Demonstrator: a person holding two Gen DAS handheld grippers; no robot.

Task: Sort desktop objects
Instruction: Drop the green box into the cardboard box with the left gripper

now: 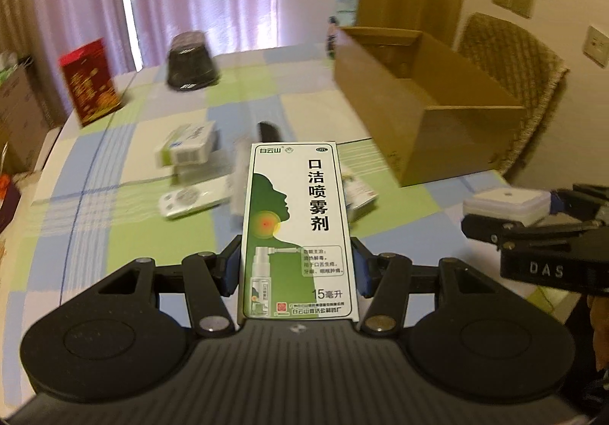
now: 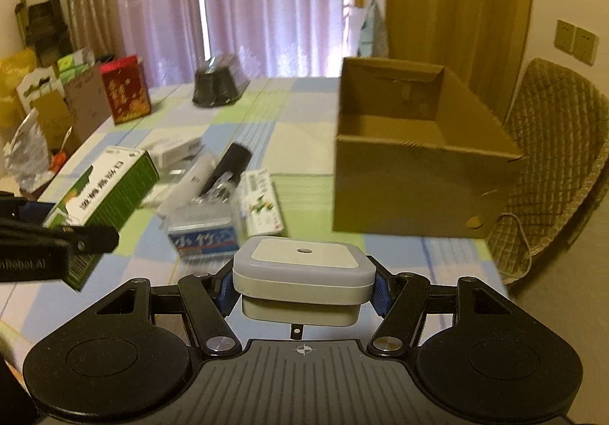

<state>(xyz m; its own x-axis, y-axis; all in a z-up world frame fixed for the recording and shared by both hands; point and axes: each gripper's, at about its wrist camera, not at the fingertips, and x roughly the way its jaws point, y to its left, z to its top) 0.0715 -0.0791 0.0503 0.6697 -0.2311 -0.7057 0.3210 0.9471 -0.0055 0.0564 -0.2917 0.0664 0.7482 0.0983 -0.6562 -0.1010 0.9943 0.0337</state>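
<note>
1 spray box [image 1: 298, 230], 1 night-light [image 2: 302, 274], both gripped.

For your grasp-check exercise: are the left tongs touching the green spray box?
Touching. The left wrist view shows the left tongs closed on the spray box, a blue pad pressed against each long side.
</note>
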